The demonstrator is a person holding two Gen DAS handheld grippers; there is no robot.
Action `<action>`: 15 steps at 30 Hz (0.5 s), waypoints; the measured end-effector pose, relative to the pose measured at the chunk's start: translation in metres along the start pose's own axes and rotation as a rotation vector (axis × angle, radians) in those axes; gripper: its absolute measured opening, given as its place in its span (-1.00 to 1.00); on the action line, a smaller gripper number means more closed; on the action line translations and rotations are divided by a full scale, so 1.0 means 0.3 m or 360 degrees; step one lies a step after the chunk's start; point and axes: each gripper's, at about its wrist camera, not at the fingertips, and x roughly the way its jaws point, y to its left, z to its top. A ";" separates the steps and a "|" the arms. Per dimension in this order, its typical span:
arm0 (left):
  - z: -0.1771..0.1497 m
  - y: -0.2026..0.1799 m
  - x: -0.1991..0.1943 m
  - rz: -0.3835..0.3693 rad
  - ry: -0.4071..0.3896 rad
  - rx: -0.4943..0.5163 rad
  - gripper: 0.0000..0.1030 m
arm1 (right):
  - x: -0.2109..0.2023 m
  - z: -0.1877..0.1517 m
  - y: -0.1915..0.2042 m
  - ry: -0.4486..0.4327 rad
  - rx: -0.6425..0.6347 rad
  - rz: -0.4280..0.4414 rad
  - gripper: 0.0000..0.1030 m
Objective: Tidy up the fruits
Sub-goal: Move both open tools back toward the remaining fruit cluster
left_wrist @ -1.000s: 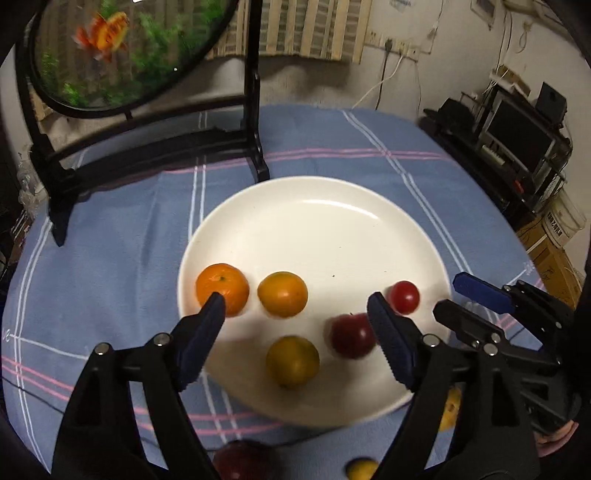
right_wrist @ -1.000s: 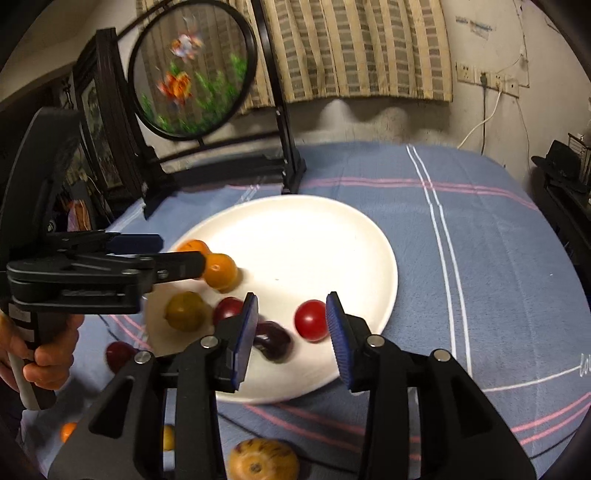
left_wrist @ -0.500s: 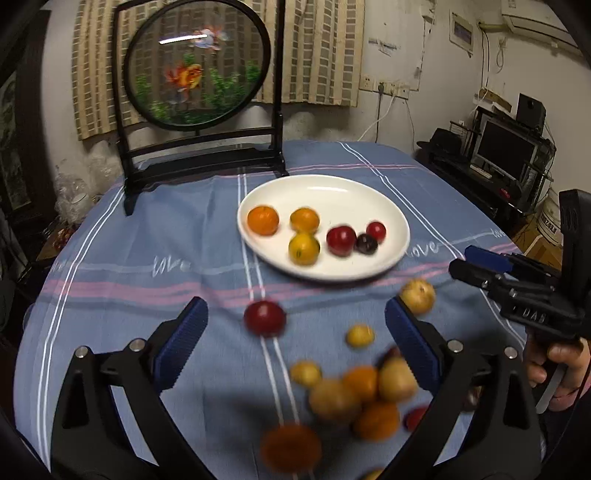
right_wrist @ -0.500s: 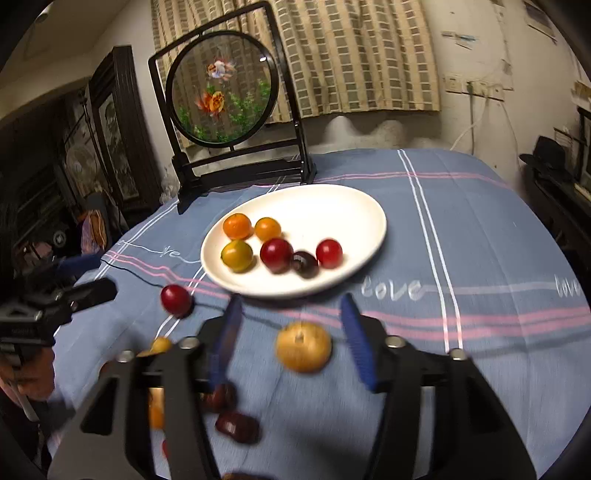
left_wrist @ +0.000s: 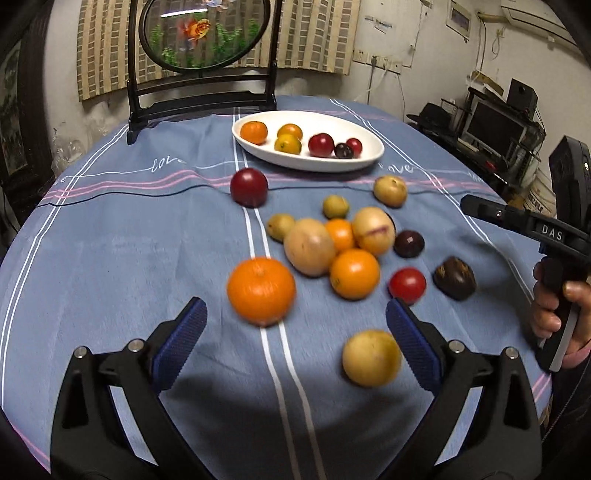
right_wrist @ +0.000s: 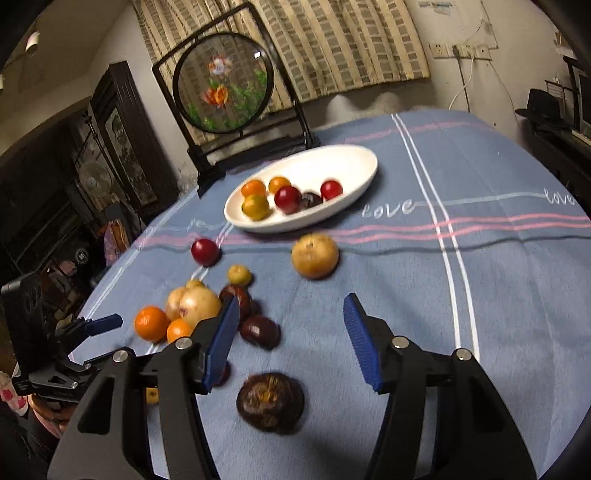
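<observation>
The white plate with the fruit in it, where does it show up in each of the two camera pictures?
Left wrist view: the white plate lies top centre, far behind the loose fruit.
Right wrist view: the plate sits just above the middle, left of centre.
Shared landmark: the round goldfish screen stands right behind the plate in both.

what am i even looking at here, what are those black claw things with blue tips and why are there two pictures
Those are handheld grippers, one in each of a person's hands, not a robot arm. Each carries a camera looking along its two blue-padded fingers, so each picture is one gripper's own view. The left gripper sees the right one at its edge, with the hand on its handle. The right gripper gives the other view. Both have just been opening and hold nothing. On the blue tablecloth stands a white plate with six small fruits on it. Nearer lie loose fruits, among them an orange and a dark wrinkled fruit.
</observation>
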 end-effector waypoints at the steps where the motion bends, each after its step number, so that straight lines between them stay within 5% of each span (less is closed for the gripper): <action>1: -0.006 -0.006 -0.002 -0.0001 -0.0004 0.0012 0.93 | -0.001 -0.008 0.006 0.0018 -0.0007 -0.0005 0.16; 15: -0.042 -0.070 -0.033 0.0004 -0.0073 0.0178 0.93 | 0.013 -0.101 0.175 0.0195 -0.0424 -0.0174 0.16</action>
